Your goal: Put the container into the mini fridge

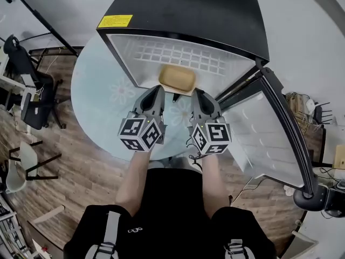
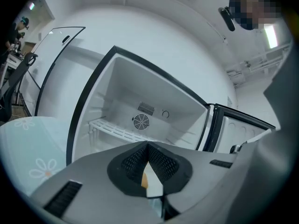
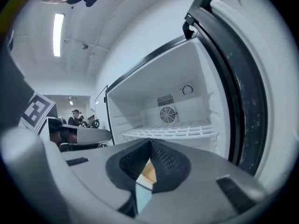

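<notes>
Black-topped mini fridge [image 1: 183,15] standing on a round, flower-patterned tabletop [image 1: 102,101], with its door [image 1: 264,139] swung wide to the right. Yellow sticker [image 1: 115,21] on the top, near the left corner. White inside, with a wire shelf [image 1: 178,55] across it and a round fan [image 2: 140,122] on the back wall.

Tan container [image 1: 177,79] lying at the mouth of the mini fridge, upright, just in front of the wire shelf as seen from the head view; cannot tell which level carries it.

Left gripper [image 1: 157,90] clenched, tips meeting, pointed at the container's near left corner and right beside it. Right gripper [image 1: 197,93] likewise clenched, tips together, just beside the near right corner. Only a thin tan sliver showing through the slit below each pair of pads in the gripper views; cannot tell whether either touches the container. Both held side by side over the tabletop's near edge.

Dark chair [image 1: 32,101] on the wooden floor, well off to the left.
</notes>
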`<state>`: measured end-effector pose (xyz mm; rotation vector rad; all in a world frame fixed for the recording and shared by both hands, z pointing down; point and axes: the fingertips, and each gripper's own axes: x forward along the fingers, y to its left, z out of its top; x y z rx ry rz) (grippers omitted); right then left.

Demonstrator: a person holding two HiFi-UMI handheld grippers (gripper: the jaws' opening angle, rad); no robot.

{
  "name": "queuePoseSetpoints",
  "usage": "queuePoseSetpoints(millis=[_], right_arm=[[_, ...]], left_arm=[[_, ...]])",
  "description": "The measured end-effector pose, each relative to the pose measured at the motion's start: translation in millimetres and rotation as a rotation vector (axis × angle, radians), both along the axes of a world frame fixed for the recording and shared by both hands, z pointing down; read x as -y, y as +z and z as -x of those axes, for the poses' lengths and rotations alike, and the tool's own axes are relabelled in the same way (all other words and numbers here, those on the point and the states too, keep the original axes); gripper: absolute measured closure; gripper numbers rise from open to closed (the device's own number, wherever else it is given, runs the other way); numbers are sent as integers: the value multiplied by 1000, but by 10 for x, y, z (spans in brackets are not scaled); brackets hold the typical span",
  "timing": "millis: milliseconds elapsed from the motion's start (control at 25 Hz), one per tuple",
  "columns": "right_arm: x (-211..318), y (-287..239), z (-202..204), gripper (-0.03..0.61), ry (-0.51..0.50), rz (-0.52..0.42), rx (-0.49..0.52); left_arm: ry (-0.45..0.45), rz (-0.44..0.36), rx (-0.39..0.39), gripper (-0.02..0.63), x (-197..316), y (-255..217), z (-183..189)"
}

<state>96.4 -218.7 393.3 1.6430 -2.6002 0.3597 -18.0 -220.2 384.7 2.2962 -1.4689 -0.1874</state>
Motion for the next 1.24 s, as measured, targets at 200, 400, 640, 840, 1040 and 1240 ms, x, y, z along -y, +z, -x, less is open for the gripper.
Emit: queuePoseSetpoints(millis=[200, 400, 640, 840, 1040, 1240], right_arm=[[-166, -334, 8, 574, -45, -71, 37], [-287, -631, 6, 574, -59, -146, 9], [-367, -636, -47, 574, -70, -161, -10], [-385, -682, -65, 574, -74, -178, -11], [-419, -731, -144, 574, -71, -189, -6], [-453, -746, -143, 574, -74, -194, -6]], left_arm=[[-17, -80, 32, 614, -203, -338, -61], [-37, -142, 50, 614, -337, -565, -101], [-42, -162, 58, 614, -413, -607, -205], [-47, -176, 59, 614, -430, -643, -216], [-46, -181, 63, 614, -466, -669, -272], [-50, -187, 68, 614, -505, -684, -258]])
